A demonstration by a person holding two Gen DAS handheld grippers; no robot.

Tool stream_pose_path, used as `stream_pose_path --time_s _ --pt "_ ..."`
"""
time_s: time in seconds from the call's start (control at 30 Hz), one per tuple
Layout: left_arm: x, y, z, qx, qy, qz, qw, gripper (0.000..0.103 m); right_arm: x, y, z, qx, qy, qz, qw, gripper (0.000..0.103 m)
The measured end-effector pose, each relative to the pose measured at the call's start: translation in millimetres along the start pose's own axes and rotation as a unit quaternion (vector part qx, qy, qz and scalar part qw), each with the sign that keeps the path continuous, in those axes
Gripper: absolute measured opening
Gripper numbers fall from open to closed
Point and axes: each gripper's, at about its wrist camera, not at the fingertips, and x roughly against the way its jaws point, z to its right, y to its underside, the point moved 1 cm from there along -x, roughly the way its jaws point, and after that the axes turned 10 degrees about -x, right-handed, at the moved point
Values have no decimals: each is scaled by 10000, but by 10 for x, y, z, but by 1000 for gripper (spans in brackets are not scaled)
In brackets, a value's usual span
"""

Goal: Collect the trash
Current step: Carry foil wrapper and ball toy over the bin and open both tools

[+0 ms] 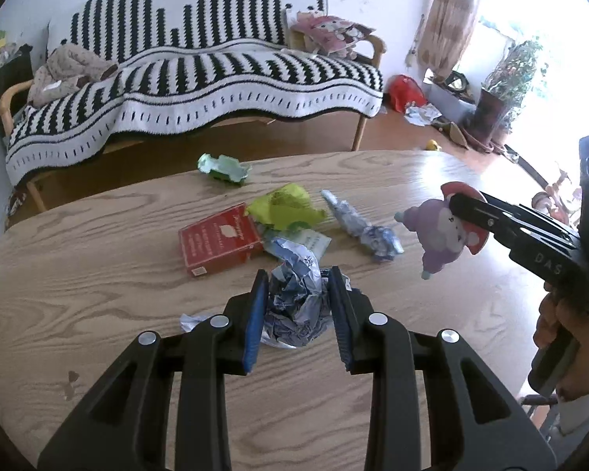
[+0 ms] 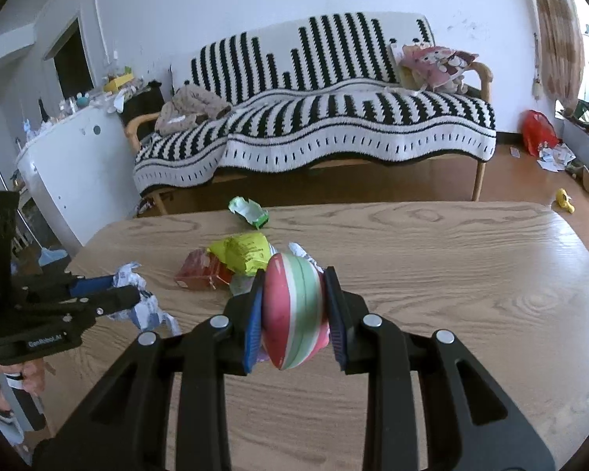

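Note:
My left gripper [image 1: 297, 286] is shut on a crumpled blue-and-white paper wad [image 1: 294, 306], just above the wooden table [image 1: 98, 274]; it also shows in the right wrist view [image 2: 137, 298]. My right gripper [image 2: 294, 278] is shut on a purple plush toy with a red, white and green striped cap [image 2: 294, 310], held above the table; the toy also shows in the left wrist view [image 1: 439, 231]. On the table lie a red box [image 1: 220, 239], a yellow-green wrapper [image 1: 284, 206], a twisted blue-white wrapper [image 1: 359, 223] and a green carton [image 1: 224, 168].
A sofa with a black-and-white striped blanket [image 1: 200, 90] stands behind the table. A red bag [image 1: 404, 92] and scattered papers lie on the floor at the right, near a potted plant [image 1: 506, 82]. A white cabinet [image 2: 74, 165] stands at the left.

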Motion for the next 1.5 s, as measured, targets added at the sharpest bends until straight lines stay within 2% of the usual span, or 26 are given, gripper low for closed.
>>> stream_pose_path --time_s 0.17,0.37,0.57,0.73,0.87,0.97,1.0,1.1,1.2,1.5 --pt "241 31 436 -175 275 132 9994 30 690 135 210 -149 173 205 9995 29" --pt "426 253 1316 -585 939 102 9938 30 1577 533 592 -386 632 341 9967 29" --pt "400 777 2381 -1134 1752 -331 9774 30 2418 1250 1134 -780 1112 268 9904 29" --pt "335 1241 3190 -1680 2289 -779 9557 30 2894 1976 1574 -1332 1458 71 9803 29" --pt "143 1667 3600 -1868 2605 -1240 9391 30 2954 2680 1918 -1830 1807 -308 9659 29" --pt "-221 2096 3825 -1572 2796 -1803 9299 30 2756 3296 2203 -2165 2191 -830 9478 29" --pt "-418 2310 3923 -1443 2782 -2061 9270 30 2645 3494 2307 -2370 2213 -1034 9403 29" --pt "-752 2791 4081 -1511 2582 -2492 9211 30 2434 3973 2540 -2910 2199 -1450 9198 29" --pt "-980 3042 4137 -1600 2446 -2940 9100 30 2354 4155 2603 -3055 2197 -1622 9122 29" --pt "-1142 2995 4063 -1302 2465 -2994 9125 30 2276 4067 2623 -3009 2242 -1698 9112 29"
